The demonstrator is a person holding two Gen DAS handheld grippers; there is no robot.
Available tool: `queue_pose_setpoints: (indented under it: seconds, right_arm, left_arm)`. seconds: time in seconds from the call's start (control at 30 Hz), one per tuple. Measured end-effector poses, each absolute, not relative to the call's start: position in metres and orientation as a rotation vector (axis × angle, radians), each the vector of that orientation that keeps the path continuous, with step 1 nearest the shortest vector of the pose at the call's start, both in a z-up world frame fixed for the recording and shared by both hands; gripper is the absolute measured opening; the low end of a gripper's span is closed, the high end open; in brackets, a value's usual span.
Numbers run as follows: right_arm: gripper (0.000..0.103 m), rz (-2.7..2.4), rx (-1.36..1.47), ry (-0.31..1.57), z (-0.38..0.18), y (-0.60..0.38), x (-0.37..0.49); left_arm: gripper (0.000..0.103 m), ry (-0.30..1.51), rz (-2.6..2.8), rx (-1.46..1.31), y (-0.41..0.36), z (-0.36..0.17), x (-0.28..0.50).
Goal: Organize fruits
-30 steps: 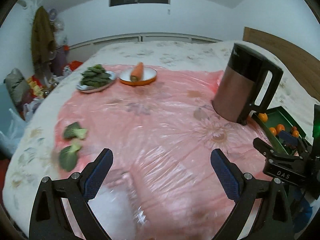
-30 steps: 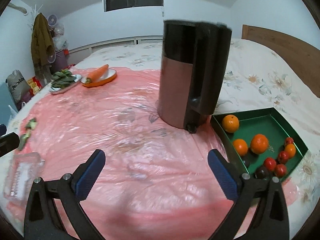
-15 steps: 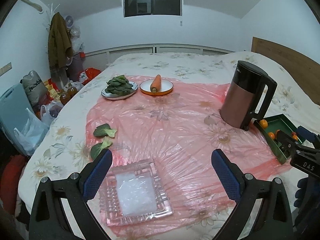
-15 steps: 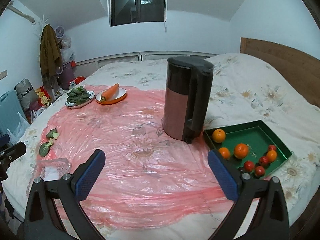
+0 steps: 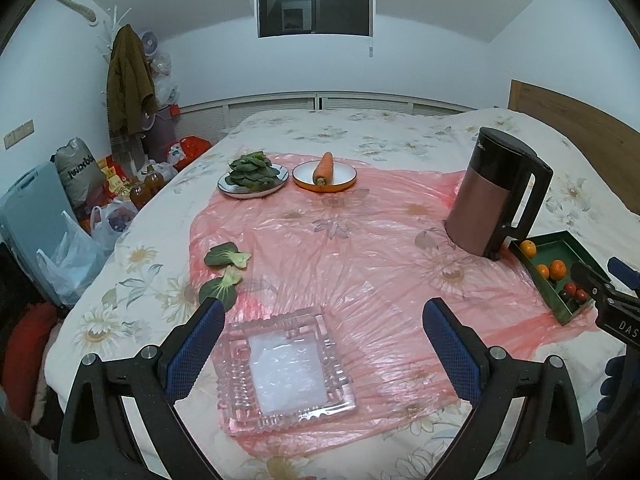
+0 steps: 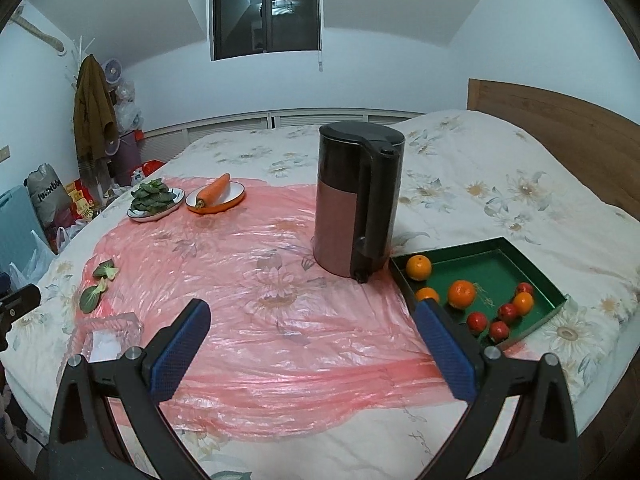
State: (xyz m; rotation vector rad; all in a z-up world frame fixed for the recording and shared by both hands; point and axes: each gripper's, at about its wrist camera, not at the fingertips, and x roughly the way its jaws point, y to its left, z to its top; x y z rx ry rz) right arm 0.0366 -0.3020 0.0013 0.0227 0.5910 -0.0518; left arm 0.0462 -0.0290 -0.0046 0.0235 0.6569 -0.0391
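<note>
A green tray (image 6: 536, 280) on the bed's right holds several oranges (image 6: 461, 293) and small red fruits (image 6: 477, 321); it also shows in the left wrist view (image 5: 560, 242). A clear glass dish (image 5: 285, 364) lies empty on the pink plastic sheet, seen at the left of the right wrist view (image 6: 105, 334). My left gripper (image 5: 320, 344) is open and empty above the dish. My right gripper (image 6: 312, 344) is open and empty, left of the tray, above the sheet.
A brown-black kettle (image 6: 356, 200) stands beside the tray. A carrot on an orange plate (image 5: 324, 170) and a plate of greens (image 5: 253, 176) sit far back. Two loose green leaves (image 5: 224, 268) lie at the sheet's left edge. Bags and clutter (image 5: 76, 208) fill the floor left.
Both grippers have pulled back and risen, so the bed, glass dish and tray show from farther away. Both stay open and empty.
</note>
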Motion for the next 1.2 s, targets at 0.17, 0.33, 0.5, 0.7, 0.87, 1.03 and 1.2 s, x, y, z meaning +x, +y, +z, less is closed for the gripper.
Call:
queue_pose_setpoints:
  seconds: [0.17, 0.33, 0.5, 0.7, 0.87, 1.03, 1.2]
  right_arm:
    - [0.103, -0.061, 0.02, 0.596, -0.001, -0.303, 0.034]
    - [0.103, -0.07, 0.011, 0.603, -0.006, -0.304, 0.034]
    - [0.103, -0.075, 0.002, 0.611, -0.009, -0.304, 0.037]
    - [0.103, -0.073, 0.002, 0.621, -0.014, -0.304, 0.042]
    - [0.103, -0.074, 0.003, 0.621, -0.015, -0.304, 0.043]
    - [0.103, -0.071, -0.001, 0.628, -0.021, -0.301, 0.048]
    - [0.103, -0.073, -0.004, 0.629, -0.022, -0.301, 0.05]
  left_arm:
    - [0.097, 0.659, -0.042, 0.029, -0.028, -0.007, 0.045]
    - [0.097, 0.665, -0.051, 0.021, -0.026, -0.01, 0.046]
    - [0.097, 0.686, -0.051, -0.001, -0.02, -0.016, 0.051]
    - [0.097, 0.687, -0.045, -0.003, -0.016, -0.02, 0.055]
    - [0.097, 0.691, -0.038, -0.003, -0.014, -0.023, 0.058]
    - [0.097, 0.702, -0.037, -0.005, -0.012, -0.027, 0.063]
    - [0.097, 0.7, -0.036, -0.006, -0.011, -0.027, 0.065]
